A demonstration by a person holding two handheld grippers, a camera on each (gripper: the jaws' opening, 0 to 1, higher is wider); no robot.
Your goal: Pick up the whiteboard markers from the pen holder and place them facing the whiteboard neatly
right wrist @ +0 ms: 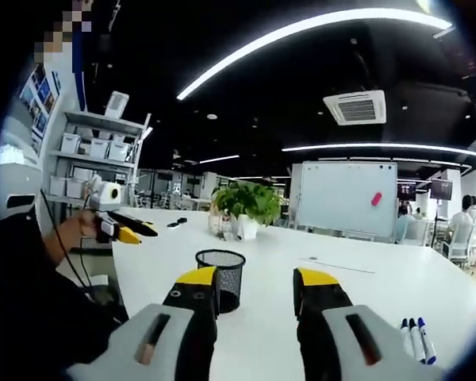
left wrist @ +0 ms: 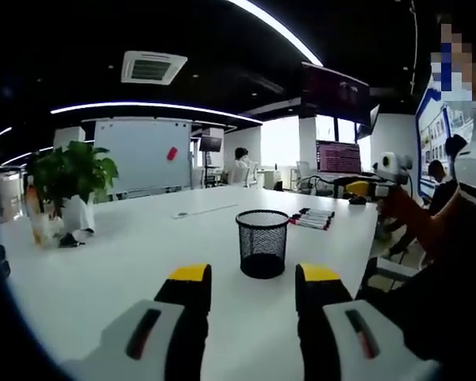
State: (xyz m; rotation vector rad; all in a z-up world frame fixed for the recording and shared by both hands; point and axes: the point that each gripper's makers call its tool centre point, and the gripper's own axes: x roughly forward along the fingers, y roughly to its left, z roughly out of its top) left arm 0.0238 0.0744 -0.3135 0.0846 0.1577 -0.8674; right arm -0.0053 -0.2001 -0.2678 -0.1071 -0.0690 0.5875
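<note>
Left gripper view: a black mesh pen holder [left wrist: 262,243] stands upright on the white bench [left wrist: 127,262], just ahead of the left hand-held gripper [left wrist: 254,290], whose yellow-tipped jaws stand apart with nothing between them. Through the mesh I cannot tell what, if anything, sits inside. Beyond the holder and a little to the right, a row of whiteboard markers [left wrist: 312,218] lies flat on the bench, side by side, their long axes running roughly across the view; which end carries the cap is too small to tell. The right hand-held gripper [left wrist: 365,188] hangs past them over the far right edge, its jaw state unclear. A potted plant [left wrist: 70,178] stands at the left, and a whiteboard [left wrist: 141,153] with a red mark stands behind the bench. Right gripper view: the right hand-held gripper [right wrist: 255,294] is released, jaws parted and empty, with the pen holder [right wrist: 220,278] just past its left jaw. Several markers [right wrist: 415,340] lie close together at the lower right, parallel, their blue ends toward the camera. The left hand-held gripper [right wrist: 131,230] shows at the left.
</note>
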